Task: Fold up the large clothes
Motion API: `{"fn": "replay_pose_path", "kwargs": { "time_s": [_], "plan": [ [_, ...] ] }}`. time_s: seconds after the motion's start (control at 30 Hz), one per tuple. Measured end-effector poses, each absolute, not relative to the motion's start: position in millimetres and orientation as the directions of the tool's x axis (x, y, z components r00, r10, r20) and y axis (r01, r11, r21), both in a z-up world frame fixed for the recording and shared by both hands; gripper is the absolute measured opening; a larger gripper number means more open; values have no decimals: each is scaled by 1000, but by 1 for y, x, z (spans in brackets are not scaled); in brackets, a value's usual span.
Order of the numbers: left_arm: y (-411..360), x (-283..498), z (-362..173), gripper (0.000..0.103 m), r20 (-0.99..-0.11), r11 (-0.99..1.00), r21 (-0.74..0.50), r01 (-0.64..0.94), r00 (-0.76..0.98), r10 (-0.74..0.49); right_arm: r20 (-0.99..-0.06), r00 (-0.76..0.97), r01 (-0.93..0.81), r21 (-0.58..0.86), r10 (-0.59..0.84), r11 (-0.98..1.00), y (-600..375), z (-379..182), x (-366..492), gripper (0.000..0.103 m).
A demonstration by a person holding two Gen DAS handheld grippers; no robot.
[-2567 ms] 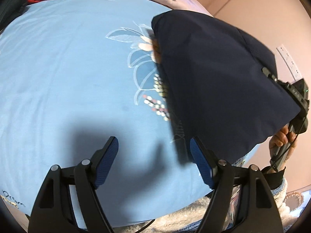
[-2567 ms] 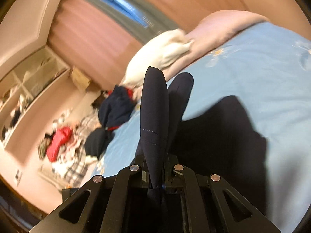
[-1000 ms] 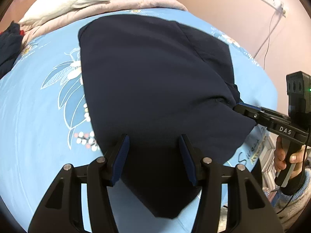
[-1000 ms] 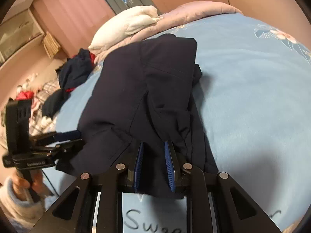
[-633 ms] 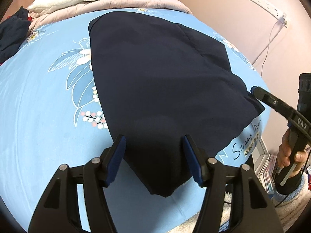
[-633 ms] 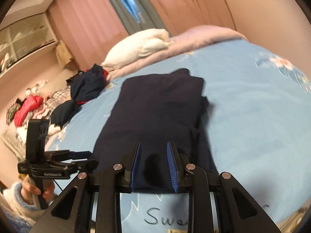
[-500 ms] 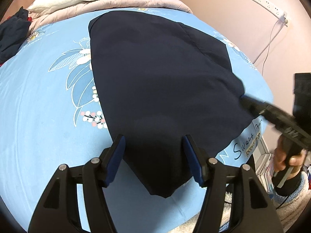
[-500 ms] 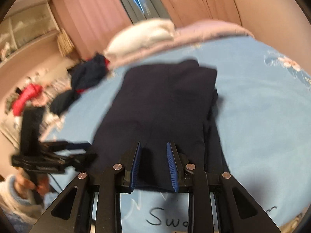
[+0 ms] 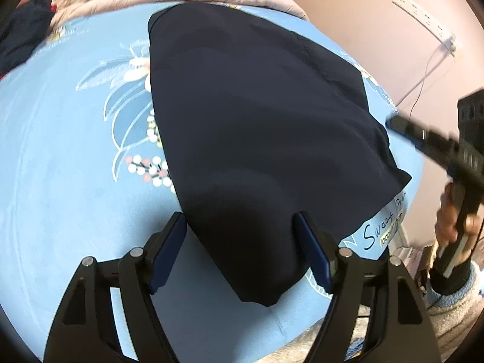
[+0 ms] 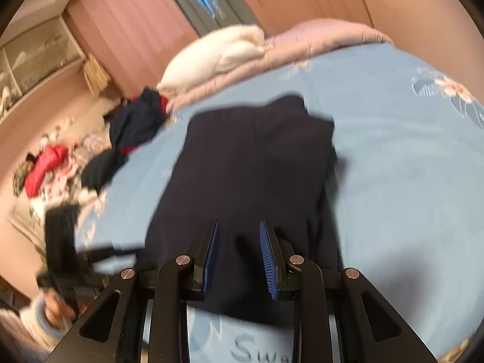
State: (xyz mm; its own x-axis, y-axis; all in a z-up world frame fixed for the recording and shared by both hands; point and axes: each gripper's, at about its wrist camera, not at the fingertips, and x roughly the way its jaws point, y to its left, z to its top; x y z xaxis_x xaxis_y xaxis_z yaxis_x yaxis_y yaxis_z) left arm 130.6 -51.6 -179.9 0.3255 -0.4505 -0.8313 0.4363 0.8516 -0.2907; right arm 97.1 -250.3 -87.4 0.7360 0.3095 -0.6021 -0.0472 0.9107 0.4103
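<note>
My left gripper [image 9: 240,249] is opening above the navy garment [image 9: 257,121], my right gripper [image 10: 239,249] narrowly parted and empty — a snagged layer could undo the fold.

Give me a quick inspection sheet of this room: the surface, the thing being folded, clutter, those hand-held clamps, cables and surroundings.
Surface: light blue floral bedsheet, with handwriting near its front edge.
Job's things: dark navy garment spread flat on the sheet.
Clutter: dark and red clothes pile at the bed's far side; more clothes heaped beyond it.
Grippers: left gripper above the garment's near corner, its jaws opening, fingers clear of the cloth; right gripper open, holding nothing.
Cables: thin cable hanging from a wall power strip.
Surroundings: white pillow, pink quilt, curtains.
</note>
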Motion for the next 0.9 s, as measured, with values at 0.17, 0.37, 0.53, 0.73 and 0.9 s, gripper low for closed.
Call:
{"fn": "replay_pose_path", "kwargs": {
  "time_s": [0.17,0.37,0.53,0.73,0.9],
  "plan": [
    [-54,131,-182,75,-838,857,-287,428,320,-441,-574,749,-3,497,331,868,-257,-85,141,27],
    [-59,127,-180,75,-844,863,-243,442,343,-413,-671,670,150,542,318,827,-272,-129,180,27],
    [-65,125,-179,75,-847,863,-229,451,345,-405,-681,648,222,597,340,771,-287,-156,179,16],
    [-66,123,-179,75,-851,868,-201,453,358,-384,-653,706,213,566,275,797,-290,-121,146,21],
    [-67,123,-180,76,-851,868,-194,458,362,-381,-615,742,74,471,267,879,-266,-87,108,30]
  ]
}}
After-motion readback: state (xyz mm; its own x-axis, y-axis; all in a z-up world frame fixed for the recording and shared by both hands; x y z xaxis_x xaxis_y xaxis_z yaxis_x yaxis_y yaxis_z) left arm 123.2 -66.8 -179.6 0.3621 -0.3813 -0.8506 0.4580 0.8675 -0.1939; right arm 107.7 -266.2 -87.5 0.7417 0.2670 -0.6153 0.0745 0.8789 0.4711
